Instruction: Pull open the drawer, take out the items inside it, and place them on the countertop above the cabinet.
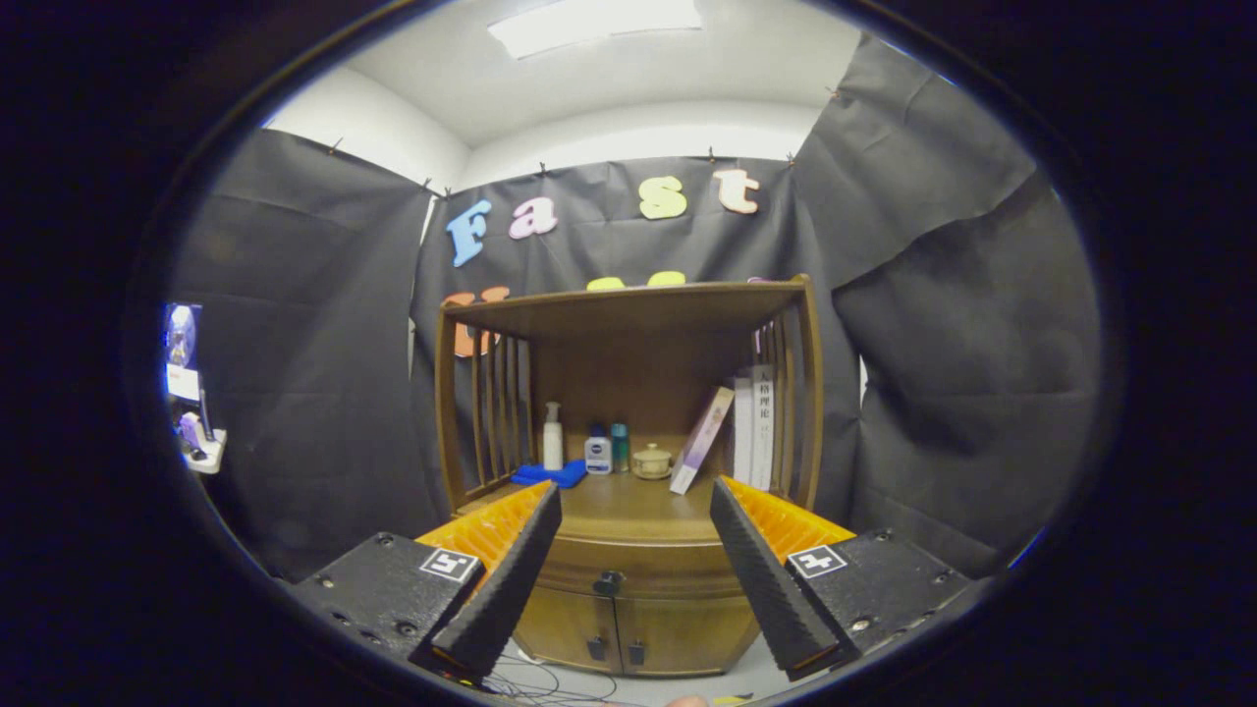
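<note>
While the claw [628, 511] hangs spread and empty, well back from the cabinet [628, 589], the drawer [628, 568] sits closed under the bench [628, 506]; risk: its small knob [608, 583] could slip the fingers if approached off-centre.

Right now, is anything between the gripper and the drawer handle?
Nothing visible. The gripper is open and short of the cabinet; the drawer handle shows in the gap between its fingers, with the drawer shut.

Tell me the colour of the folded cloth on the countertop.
Blue: the cloth lies beside the white pump bottle, clearest in the gripper view.
</note>
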### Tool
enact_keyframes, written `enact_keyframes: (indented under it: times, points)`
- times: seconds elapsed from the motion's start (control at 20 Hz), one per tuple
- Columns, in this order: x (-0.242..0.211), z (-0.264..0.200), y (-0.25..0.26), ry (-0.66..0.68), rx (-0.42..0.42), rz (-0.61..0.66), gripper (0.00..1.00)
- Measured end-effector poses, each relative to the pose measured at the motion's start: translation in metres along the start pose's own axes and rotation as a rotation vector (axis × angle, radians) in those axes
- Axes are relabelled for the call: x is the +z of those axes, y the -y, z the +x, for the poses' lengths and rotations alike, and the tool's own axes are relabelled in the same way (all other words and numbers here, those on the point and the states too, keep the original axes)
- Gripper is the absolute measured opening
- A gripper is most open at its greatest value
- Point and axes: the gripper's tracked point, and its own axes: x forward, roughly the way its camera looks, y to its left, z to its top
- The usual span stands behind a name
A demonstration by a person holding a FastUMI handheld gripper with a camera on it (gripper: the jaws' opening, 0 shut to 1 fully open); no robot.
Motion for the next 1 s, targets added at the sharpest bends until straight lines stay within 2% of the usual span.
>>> enact_keyframes:
  times: [0.25, 0.5, 0.85, 1.0]
  points:
    - [-0.047, 0.038, -0.028, -0.070, 0.036, 0.009, 0.99]
    - [-0.107, 0.076, -0.048, -0.165, 0.053, -0.037, 1.00]
    - [-0.183, 0.136, -0.039, -0.296, 0.023, -0.012, 0.99]
    - [-0.210, 0.163, -0.023, -0.317, -0.032, -0.022, 0.95]
